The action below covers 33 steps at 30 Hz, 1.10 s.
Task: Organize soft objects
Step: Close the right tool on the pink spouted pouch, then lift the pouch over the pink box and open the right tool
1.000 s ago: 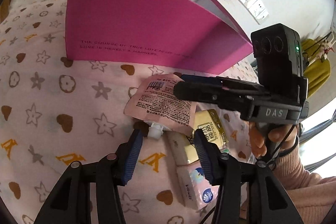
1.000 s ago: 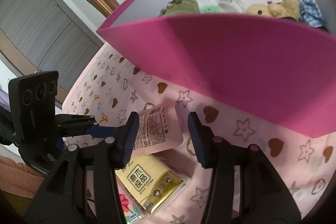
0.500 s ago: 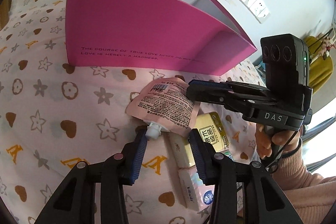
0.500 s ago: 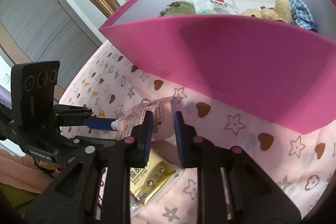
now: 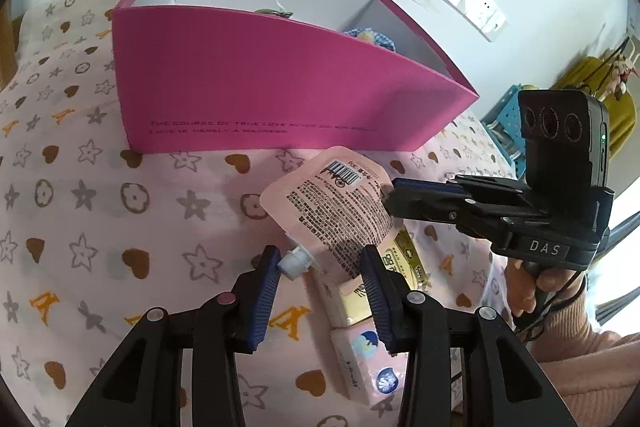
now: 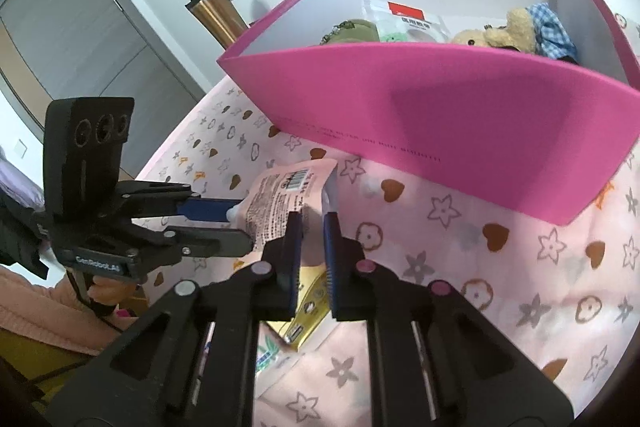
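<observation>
Spouted pouch [image 5: 336,211], pale pink with black print and a barcode, sits raised above the patterned pink cloth [image 5: 100,211], just in front of the magenta box [image 5: 280,95]. The right gripper [image 6: 313,223] is clamped narrow on the pouch's edge, both blue pads pressing the film. In the left wrist view the same gripper reaches in from the right and meets the pouch at its right edge.

The left gripper [image 5: 320,265] stands at the pouch's lower end, jaws partly apart. The white spout cap [image 5: 294,264] lies between its fingers, touching the left pad [image 5: 266,279]; the right pad sits against the pouch's lower corner. Whether the pads actually press on the pouch cannot be told.

Directly beneath the pouch lie a yellow tissue pack [image 5: 404,259], a pale yellow pack [image 5: 348,301] and a pink tissue pack [image 5: 360,359], touching one another in a cluster.

The magenta box is open at the top with white inner walls. Inside it, as seen from the right wrist view: a plush bear in blue check cloth [image 6: 516,29], a green plush item [image 6: 352,31] and a white packet with a red label [image 6: 404,19]. The box's tall front wall stands between the pouch and that interior.

A copper tumbler [image 6: 214,13] stands behind the box's left corner
</observation>
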### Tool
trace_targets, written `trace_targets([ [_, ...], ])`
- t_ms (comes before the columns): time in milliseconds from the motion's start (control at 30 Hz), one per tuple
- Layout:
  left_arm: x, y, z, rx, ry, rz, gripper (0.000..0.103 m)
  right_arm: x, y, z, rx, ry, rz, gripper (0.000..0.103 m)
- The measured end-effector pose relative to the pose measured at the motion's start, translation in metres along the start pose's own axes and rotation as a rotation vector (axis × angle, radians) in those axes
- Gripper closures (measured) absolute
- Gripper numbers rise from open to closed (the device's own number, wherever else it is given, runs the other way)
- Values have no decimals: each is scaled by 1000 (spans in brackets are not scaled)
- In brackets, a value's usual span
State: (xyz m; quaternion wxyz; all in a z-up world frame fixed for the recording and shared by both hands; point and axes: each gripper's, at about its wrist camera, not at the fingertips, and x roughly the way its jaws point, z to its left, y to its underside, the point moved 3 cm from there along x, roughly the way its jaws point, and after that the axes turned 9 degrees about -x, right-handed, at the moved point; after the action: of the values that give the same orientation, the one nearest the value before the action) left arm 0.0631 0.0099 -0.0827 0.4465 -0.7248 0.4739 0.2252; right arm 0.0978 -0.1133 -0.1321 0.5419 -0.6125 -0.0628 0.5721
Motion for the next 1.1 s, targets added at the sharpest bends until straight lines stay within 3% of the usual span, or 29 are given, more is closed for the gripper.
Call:
trace_targets([
  [633,-24,-13,-42,111,33,-63,61,-48,14,14,13,-1,-80,89],
  [1100,-43,-85,-85,232,-18,-174,61,-101,-30,8,-35,70,-216,89],
])
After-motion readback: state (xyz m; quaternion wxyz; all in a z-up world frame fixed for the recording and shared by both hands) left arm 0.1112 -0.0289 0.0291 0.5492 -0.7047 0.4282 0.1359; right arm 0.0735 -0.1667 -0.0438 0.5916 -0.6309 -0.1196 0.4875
